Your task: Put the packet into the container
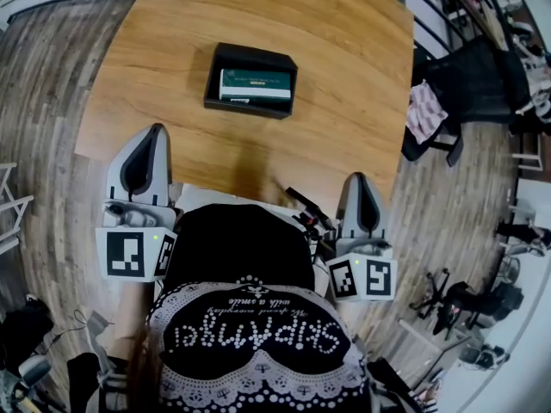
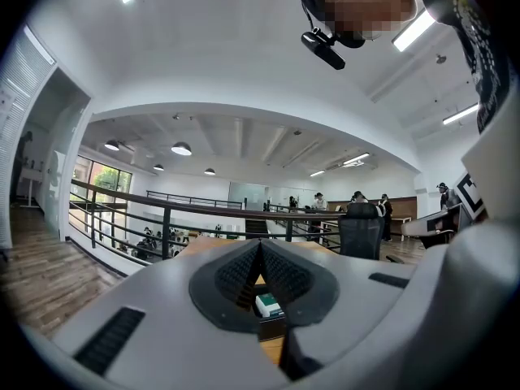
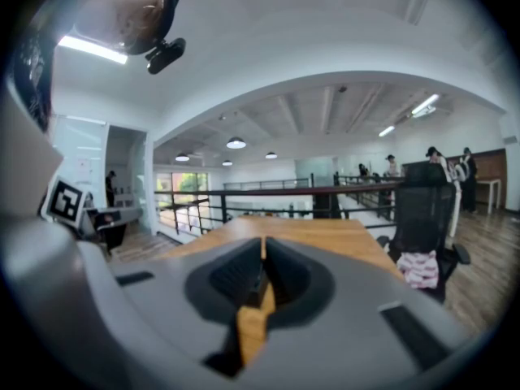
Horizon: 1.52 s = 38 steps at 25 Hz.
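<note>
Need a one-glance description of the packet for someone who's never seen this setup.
Start at the wooden table in the head view. Near its middle sits a black rectangular container. The packet lies flat inside it: dark green with a pale strip along one long edge, the only coloured thing against the black walls.
</note>
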Each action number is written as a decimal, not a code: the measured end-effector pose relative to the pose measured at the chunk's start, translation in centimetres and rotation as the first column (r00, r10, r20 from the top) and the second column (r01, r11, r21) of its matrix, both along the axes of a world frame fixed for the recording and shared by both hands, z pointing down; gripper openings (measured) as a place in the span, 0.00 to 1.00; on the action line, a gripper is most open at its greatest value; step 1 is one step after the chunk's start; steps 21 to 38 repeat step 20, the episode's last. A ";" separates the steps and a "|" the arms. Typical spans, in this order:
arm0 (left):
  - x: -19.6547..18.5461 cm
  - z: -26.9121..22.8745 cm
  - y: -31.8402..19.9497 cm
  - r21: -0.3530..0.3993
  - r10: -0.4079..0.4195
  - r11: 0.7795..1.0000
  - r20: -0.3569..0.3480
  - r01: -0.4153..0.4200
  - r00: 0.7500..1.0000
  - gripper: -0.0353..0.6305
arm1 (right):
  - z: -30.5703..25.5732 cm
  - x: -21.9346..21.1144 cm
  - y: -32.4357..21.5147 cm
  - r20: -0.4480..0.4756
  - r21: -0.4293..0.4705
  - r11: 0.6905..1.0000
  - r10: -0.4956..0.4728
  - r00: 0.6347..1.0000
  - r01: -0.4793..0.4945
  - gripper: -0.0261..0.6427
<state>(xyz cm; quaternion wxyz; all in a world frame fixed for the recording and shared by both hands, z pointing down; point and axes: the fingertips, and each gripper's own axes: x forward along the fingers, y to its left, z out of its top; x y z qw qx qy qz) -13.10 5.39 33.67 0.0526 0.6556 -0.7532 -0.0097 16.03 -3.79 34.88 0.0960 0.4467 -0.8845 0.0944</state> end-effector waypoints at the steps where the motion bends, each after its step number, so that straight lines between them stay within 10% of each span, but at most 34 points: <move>1: -0.1 -0.2 -0.1 0.004 -0.001 1.000 -0.001 0.001 1.000 0.10 | 0.0 0.0 0.0 -0.001 -0.001 1.000 0.001 1.000 -0.001 0.10; 38: 0.3 -2.0 -1.8 0.051 0.019 0.998 0.020 -0.020 1.000 0.10 | 0.0 1.6 -1.1 -0.008 0.015 0.999 0.039 0.999 -0.039 0.10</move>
